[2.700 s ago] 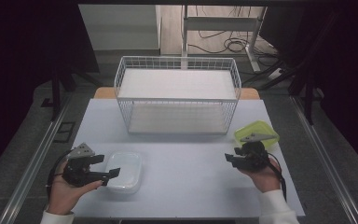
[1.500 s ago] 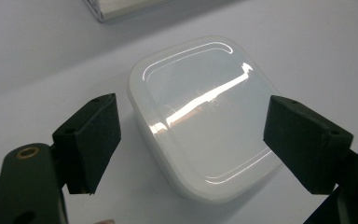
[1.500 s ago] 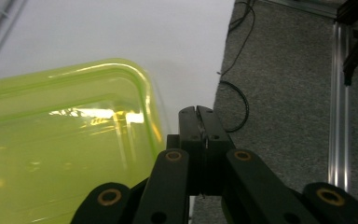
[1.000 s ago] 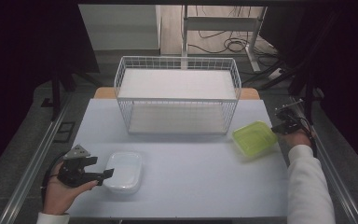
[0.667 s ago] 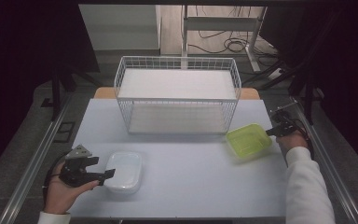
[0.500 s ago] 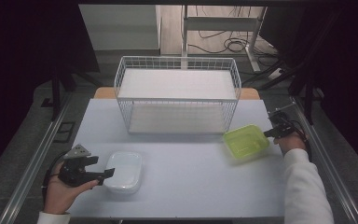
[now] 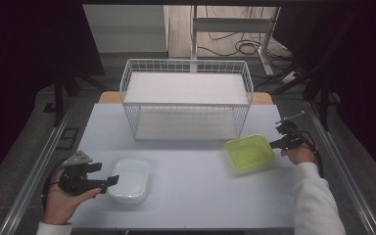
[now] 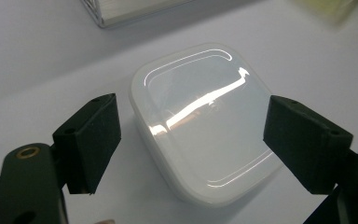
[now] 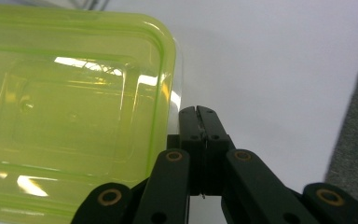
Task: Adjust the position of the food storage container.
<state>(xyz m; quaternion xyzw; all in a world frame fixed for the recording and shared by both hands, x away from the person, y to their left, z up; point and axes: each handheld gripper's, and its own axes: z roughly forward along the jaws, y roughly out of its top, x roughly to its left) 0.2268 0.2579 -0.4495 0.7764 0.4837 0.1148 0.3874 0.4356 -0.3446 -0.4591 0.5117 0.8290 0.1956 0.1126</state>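
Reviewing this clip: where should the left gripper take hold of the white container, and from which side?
Across its two long side walls, coming down from above: the white container lies flat and upside down, and the open left gripper already straddles it, one pad beside each wall.

- White container: glossy, rounded-corner rectangle, looks like it's lying upside down with its flat base up. It sits at the near left of the worktop, well apart from the green one.
- Green container: see-through lime plastic tub, rounded corners, turned a bit askew. It's on the right side of the worktop, just in front of the white wire basket's right corner.
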